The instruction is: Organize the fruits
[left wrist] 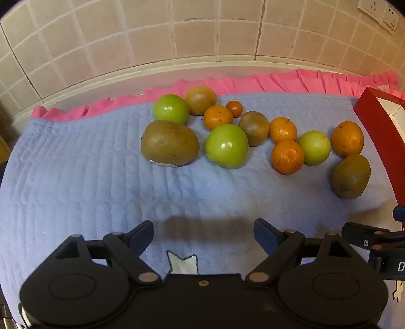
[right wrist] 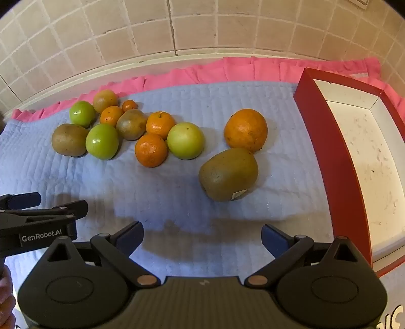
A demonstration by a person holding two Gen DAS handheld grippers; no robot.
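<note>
Several fruits lie on a blue quilted cloth (left wrist: 76, 164): green apples (left wrist: 226, 146), oranges (left wrist: 287, 157) and brown kiwis (left wrist: 170, 143). In the right wrist view a kiwi (right wrist: 228, 174) and a large orange (right wrist: 246, 130) lie nearest the red box (right wrist: 339, 162), which has a white, empty inside. My left gripper (left wrist: 203, 234) is open and empty, low over the cloth, short of the fruits. My right gripper (right wrist: 202, 236) is open and empty, in front of the kiwi. The left gripper also shows at the left of the right wrist view (right wrist: 38, 202).
A pink ruffle (right wrist: 227, 70) edges the cloth at the back, against a tiled wall (left wrist: 177, 33). Wall sockets (left wrist: 379, 12) sit at the upper right. The red box also shows at the right edge of the left wrist view (left wrist: 377, 131).
</note>
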